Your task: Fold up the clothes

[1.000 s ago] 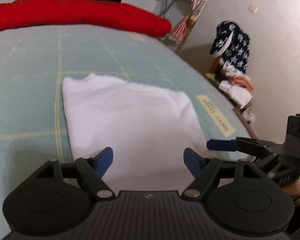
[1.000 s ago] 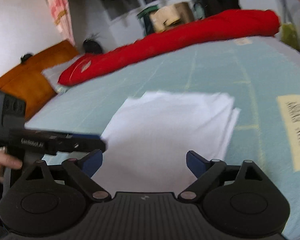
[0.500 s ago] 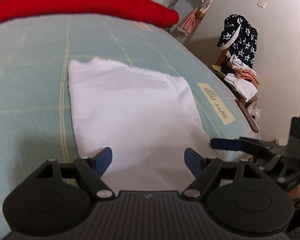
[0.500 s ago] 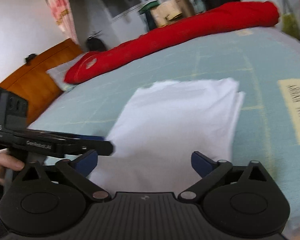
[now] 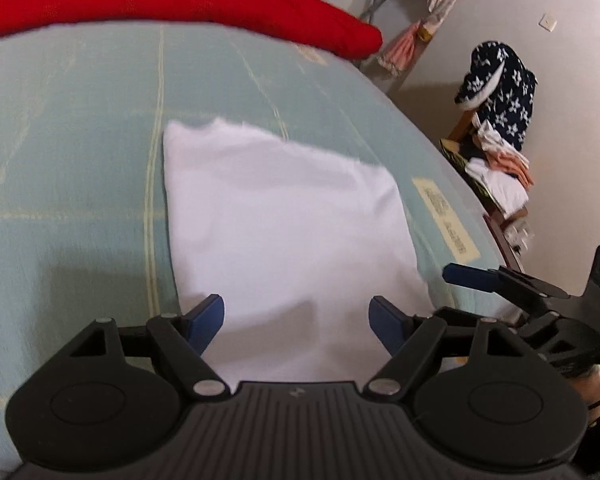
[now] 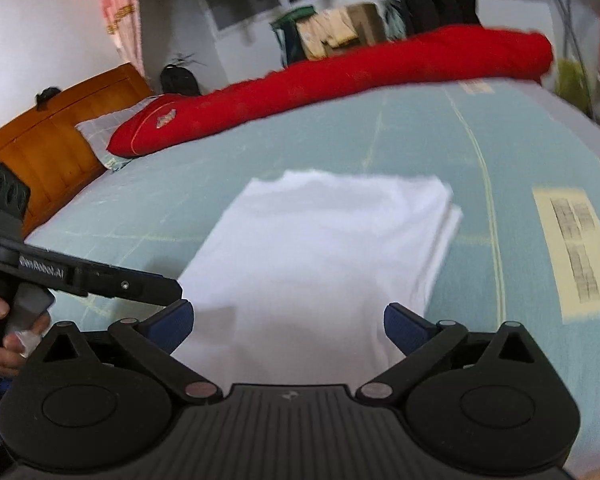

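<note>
Left gripper (image 5: pixel 296 316) is being held wide open with nothing between its pads; right gripper (image 6: pixel 288 320), just beside it, is likewise wide open and empty. White garment (image 5: pixel 284 224) is lying directly ahead of both, flat on the teal bedcover (image 5: pixel 80 160), already folded into a neat stacked rectangle, layered edges showing on the right side. Folding is being judged essentially done; possibly one more fold or stowing remains.
</note>
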